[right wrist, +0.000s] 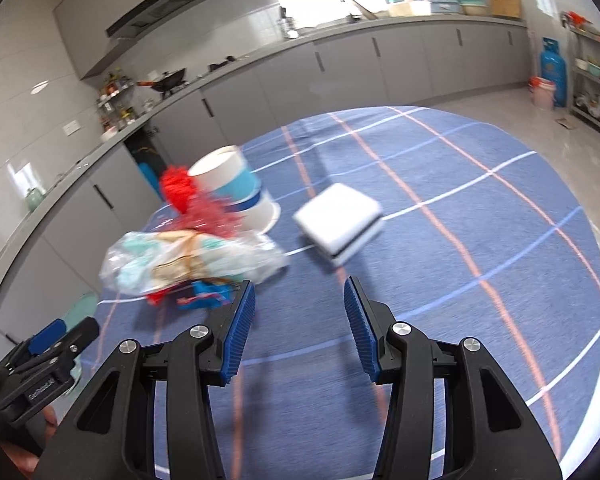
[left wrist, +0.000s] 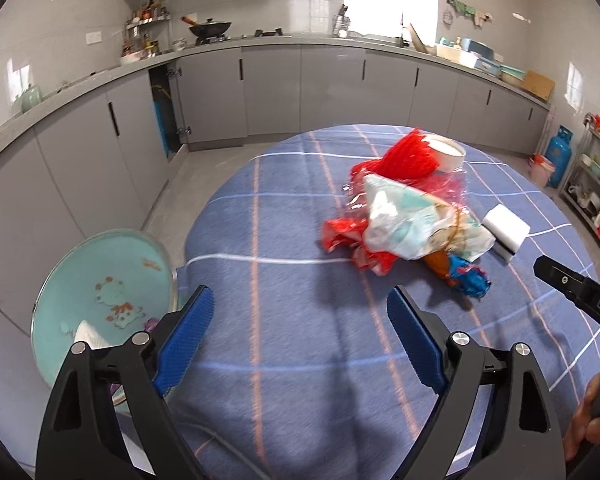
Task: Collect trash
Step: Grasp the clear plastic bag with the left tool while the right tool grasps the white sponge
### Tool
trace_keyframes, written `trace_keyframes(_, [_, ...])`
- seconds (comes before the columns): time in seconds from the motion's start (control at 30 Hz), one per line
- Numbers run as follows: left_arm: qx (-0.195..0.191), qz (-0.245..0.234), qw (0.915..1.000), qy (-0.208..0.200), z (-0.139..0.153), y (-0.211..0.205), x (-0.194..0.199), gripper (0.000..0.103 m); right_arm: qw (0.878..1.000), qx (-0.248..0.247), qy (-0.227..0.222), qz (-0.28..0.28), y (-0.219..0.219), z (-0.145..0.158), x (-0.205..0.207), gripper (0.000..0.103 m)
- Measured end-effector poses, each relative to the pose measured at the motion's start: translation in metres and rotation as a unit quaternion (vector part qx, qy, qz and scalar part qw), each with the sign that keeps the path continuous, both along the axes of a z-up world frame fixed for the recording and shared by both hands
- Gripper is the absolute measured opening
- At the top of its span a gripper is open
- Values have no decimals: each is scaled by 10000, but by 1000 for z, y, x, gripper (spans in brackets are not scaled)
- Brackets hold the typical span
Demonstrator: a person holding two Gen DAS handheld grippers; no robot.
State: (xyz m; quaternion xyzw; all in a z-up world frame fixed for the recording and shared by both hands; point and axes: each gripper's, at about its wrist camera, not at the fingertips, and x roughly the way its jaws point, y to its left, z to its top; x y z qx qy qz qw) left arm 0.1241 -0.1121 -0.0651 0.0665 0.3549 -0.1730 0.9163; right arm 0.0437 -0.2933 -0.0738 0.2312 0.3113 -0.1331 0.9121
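Left tongs [left wrist: 300,336]: jaws wide, nothing between the ribbed blue pads, aimed down over bare cloth just short of the trash. Right tongs [right wrist: 300,328]: jaws part-way apart, also empty, pointing at the gap between the pile and the sponge [right wrist: 338,224]. Neither touches anything; both appear staged for an approach, the left with the spread a bulky, loose bundle would call for.

Trash pile [left wrist: 404,220]: sits on the desk [left wrist: 260,208] ahead of both tongs, toward the middle, gathered in one heap, which should allow a single grab rather than piece-by-piece picking. Contents, as judged: a crumpled clear plastic bag with pale green print, soft and slippery; red foil-like wrappers, creased; a blue and orange wrapper [left wrist: 464,276] at the near edge; a red netted tuft [left wrist: 410,156] on top, fibrous.

Cup [right wrist: 236,192]: paper, white with blue bands, upside down, touching the far side of the pile. The sponge is a white block with a dark layer, lying flat just beside the pile and apart from the cup.

Bin [left wrist: 104,300]: round, teal inside with a cartoon print, beside the desk edge at the left tongs' side, some paper already in it; likely the drop point.

Desk cloth: blue plaid, woven, slightly rumpled; thin wrappers may drag on it
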Motion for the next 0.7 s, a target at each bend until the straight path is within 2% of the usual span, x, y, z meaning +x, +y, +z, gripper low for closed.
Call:
trace_keyframes(0.17, [9,-145,9999,4,2,-18,10,86,9999,-43,138,-42,-18,-2,6,48])
trace_keyframes(0.2, [9,-162,9999,-52,3,-24,13,86,9998,-93,165,-15,-20,-1,9,59])
trace_keyframes(0.27, [17,-212,9997,-118,5,-31,19,86,9995,-183,234,44,-22,2,15,68])
trace_keyframes(0.37, [-96,-237,9996,-96,7,-40,29,86,9991,-283,277,118,-29,5,25,72])
trace_keyframes(0.53, [-350,-339,9988,50,5,-52,39,86,9976,-311,551,263,-44,-1,49,72])
trace_keyframes(0.57, [-340,-353,9988,53,3,-54,39,83,9973,-310,611,272,-46,-4,53,72])
trace_keyframes(0.6, [-300,-383,9988,69,1,-57,41,75,9969,-326,660,289,-47,-6,57,72])
trace_keyframes(0.7, [-326,-428,9984,189,-6,-61,44,69,9954,-381,775,409,-46,-8,68,72])
